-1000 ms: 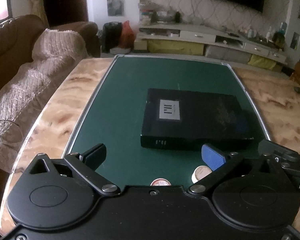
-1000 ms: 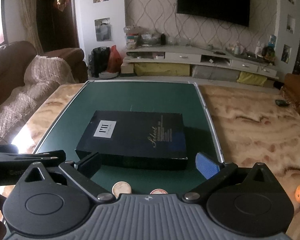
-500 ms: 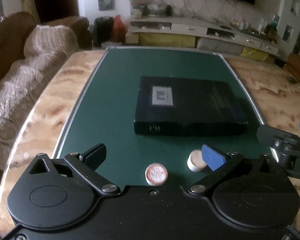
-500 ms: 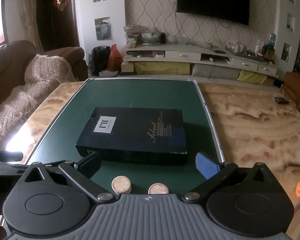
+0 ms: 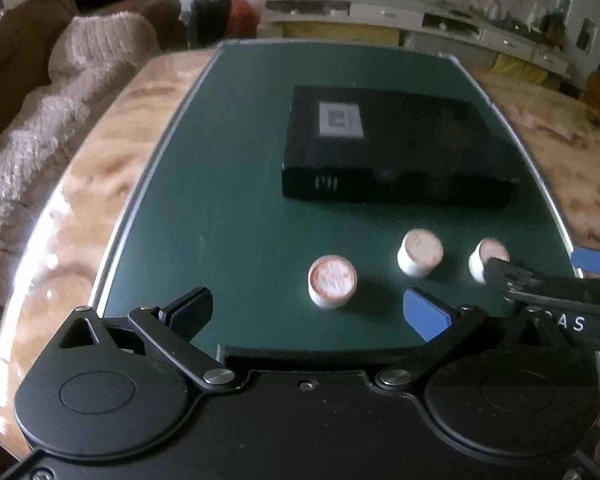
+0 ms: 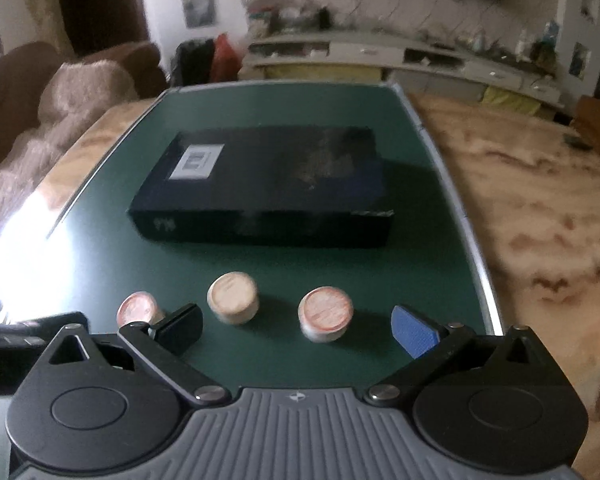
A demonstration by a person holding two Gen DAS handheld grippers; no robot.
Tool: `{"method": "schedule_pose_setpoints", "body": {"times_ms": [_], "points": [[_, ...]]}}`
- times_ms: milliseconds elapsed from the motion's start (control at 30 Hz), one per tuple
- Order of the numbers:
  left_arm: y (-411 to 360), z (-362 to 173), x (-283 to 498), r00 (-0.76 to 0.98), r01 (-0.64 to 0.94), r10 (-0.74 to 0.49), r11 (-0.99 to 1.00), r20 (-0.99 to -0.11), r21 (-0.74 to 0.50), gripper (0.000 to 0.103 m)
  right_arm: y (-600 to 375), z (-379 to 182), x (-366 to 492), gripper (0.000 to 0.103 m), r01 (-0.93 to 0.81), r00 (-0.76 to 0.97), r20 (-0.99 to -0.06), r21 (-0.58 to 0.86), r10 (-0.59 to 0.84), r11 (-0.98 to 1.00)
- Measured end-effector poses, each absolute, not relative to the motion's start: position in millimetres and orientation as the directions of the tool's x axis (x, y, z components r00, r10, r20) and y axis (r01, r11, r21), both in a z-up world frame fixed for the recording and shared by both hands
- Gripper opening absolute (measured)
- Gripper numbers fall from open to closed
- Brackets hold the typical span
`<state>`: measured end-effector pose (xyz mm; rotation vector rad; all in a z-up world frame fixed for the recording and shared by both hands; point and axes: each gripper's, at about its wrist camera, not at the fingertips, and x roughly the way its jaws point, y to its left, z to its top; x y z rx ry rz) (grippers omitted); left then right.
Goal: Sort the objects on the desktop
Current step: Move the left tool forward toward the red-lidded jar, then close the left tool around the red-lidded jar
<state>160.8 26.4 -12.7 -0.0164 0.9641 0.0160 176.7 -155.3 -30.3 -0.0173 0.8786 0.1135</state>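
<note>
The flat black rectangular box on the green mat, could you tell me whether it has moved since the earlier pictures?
No. The flat black box keeps its place against the green mat's right edge; only the cameras pulled back.

A dark flat box [image 5: 396,148] lies on a green worktop [image 5: 228,216]. Three small round tubs [image 5: 332,281] stand nearer, apart. The left gripper [image 5: 308,312] hovers, fingers [image 5: 426,314] spread wide, holding nothing.

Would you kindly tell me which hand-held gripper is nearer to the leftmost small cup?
Left. The left hand-held gripper has the leftmost cup just ahead, between its open fingers. The right hand-held gripper sits further right, facing the other two cups.
</note>
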Motion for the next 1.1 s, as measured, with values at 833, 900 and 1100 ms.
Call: {"method": "schedule_pose_setpoints", "body": {"times_ms": [833, 900, 1100], "points": [[41, -49, 189, 0.492, -0.024, -0.017, 0.999, -0.870, -0.033, 0.103, -212, -73, 239, 0.103, -0.023, 0.445, -0.884, 0.147, 0.142, 0.989], [36, -53, 196, 0.482, -0.006, -0.011, 1.000, -0.876, -0.015, 0.103, -215, -72, 235, 0.103, -0.014, 0.455, -0.875, 0.182, 0.168, 0.983], [26, -68, 214, 0.440, 0.015, -0.029, 1.000, -0.898, -0.025, 0.100, -220, -65, 230, 0.103, -0.010, 0.484, -0.858, 0.193, 0.174, 0.981]]}}
